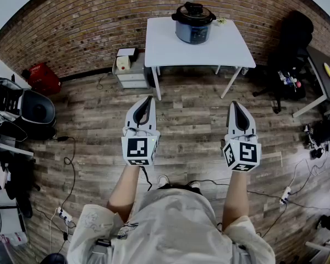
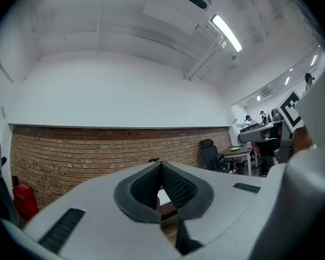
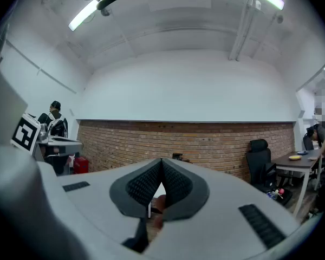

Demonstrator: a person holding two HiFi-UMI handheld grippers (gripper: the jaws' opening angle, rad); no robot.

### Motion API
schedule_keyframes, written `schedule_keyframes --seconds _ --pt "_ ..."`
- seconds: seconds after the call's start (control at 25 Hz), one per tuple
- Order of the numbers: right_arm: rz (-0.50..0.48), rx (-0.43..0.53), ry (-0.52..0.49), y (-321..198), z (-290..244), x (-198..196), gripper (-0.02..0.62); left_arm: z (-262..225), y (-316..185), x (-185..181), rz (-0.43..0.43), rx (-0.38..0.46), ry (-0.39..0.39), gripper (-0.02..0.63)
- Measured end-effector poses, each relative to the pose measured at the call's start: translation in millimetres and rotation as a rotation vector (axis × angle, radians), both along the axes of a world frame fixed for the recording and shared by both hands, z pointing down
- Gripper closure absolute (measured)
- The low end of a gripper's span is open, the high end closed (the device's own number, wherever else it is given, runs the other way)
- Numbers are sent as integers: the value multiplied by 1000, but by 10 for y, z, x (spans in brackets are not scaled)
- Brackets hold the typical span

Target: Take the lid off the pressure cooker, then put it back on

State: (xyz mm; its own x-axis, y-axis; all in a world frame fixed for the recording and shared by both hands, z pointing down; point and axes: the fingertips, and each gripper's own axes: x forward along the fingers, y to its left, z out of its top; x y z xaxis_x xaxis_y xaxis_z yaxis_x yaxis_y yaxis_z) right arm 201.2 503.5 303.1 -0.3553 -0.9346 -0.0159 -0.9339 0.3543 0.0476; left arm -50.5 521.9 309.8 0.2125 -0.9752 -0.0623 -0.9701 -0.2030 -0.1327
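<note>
- Fingers of the left gripper are pressed together tip to tip, with nothing between them.
- Fingers of the right gripper are likewise closed on each other and hold nothing.
- Seen from the head view, the left gripper and the right gripper are held out side by side over the brown wood-plank floor, both pointing toward the white rectangular table and well apart from it.
- On that table stands the round dark pressure cooker, near the edge next to the red brick wall.
- Its black lid sits on top of the cooker.
- A small grey drawer unit stands on the floor just beside the table's left legs.
- A black office chair stands to the table's right.
</note>
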Motion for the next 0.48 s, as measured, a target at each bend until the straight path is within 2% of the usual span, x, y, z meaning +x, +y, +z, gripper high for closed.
schedule_keyframes --seconds 0.48 --pt "1 -12 -20 38 46 -74 577 20 34 -84 1 -8 11 591"
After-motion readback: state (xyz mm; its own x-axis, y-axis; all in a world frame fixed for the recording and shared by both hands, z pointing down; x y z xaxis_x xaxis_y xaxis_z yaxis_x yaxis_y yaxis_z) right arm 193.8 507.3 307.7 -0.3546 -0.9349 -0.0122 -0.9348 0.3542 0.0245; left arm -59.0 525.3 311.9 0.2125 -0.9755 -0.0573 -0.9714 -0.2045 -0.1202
